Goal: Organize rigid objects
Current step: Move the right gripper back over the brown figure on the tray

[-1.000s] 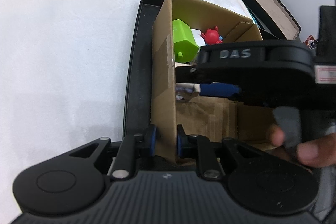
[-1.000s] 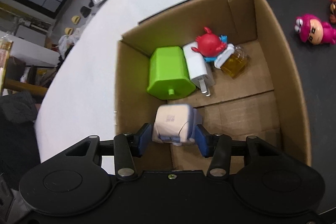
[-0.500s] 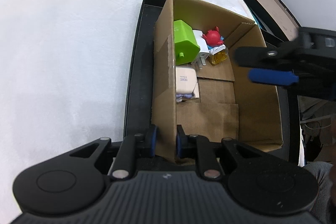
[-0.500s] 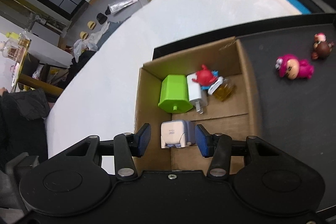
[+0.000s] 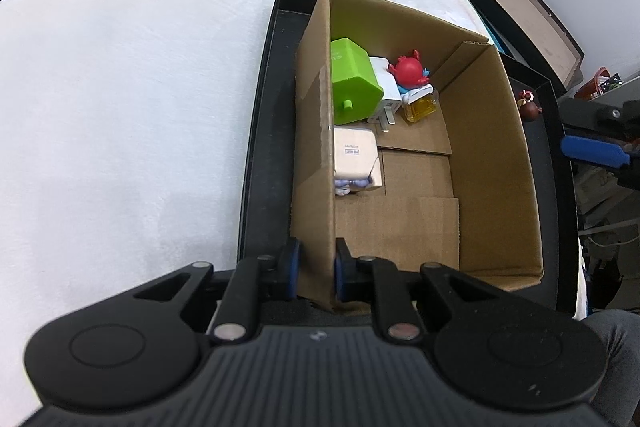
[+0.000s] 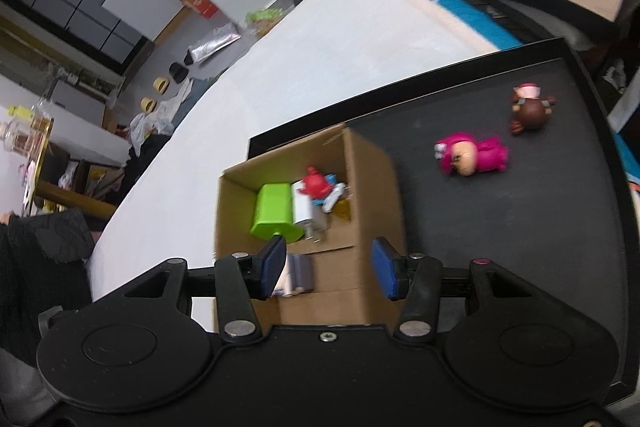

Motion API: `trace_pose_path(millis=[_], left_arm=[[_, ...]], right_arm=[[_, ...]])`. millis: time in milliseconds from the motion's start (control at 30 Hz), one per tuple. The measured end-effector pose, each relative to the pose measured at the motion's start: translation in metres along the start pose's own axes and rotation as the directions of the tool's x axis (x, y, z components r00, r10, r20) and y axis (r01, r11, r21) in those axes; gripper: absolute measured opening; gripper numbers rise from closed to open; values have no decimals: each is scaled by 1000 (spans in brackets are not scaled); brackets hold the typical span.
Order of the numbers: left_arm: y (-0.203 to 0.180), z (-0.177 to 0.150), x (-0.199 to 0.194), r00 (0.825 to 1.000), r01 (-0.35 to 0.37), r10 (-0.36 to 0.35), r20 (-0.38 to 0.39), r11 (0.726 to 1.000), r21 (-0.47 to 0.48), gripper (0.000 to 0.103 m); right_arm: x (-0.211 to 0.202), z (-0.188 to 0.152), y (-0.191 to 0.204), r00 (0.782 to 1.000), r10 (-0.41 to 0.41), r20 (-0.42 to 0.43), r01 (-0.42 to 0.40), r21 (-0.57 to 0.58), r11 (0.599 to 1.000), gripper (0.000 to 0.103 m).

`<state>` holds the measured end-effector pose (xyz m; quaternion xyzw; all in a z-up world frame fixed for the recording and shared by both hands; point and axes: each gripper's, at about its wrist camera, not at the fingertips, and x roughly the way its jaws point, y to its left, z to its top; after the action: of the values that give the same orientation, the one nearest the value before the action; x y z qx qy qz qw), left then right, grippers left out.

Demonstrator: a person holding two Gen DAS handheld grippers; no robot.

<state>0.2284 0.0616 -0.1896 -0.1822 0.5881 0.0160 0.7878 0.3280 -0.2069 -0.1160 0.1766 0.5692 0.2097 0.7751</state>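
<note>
Left hand-held gripper [image 5: 316, 275]: clamped on near left wall of cardboard box [image 5: 496, 163]. Right hand-held gripper [image 6: 328, 269]: jaws apart, empty, above box's near end. Box on black tray [image 6: 520, 227], tray on white bench [image 5: 120, 87]. Inside box, far left corner: green block [image 5: 354, 85], white plug adapter [image 5: 386, 93], red crab figure [image 5: 410, 69], amber bottle [image 5: 420, 107]; white charger [image 5: 354, 153] against left wall, nearer. On tray beside box: pink figure [image 6: 472, 157], brown figure [image 6: 530, 109], well apart from box.
</note>
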Motion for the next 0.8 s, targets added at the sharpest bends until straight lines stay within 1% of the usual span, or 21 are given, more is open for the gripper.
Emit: trace_pose_path(millis=[267,400,567,633,800], left_arm=[[-1,0,-1,1000,-10,10,-3,1000,-4,16],[-2,1,1,1000,-18,18,-8,1000,-8,15],[-3,2,2,1000,-23,23,-10,1000,-14,15],[-4,2,2,1000,-26,26,-11,1000,-15,15],[-3,4,3,999,-30,29,-14,999,-20,15]], right_arm=[[-14,10,-38,999,-21,24,20,43,999,48],[-20,15,-55,999,-34,39,32,63,998,55],[-22,23,-79,997,-51,54,45,106,993,57],[-21,27,-88,996,-59,60,51,127,991,61],[-12,37,-108,995,-75,64,63,174,983,61]])
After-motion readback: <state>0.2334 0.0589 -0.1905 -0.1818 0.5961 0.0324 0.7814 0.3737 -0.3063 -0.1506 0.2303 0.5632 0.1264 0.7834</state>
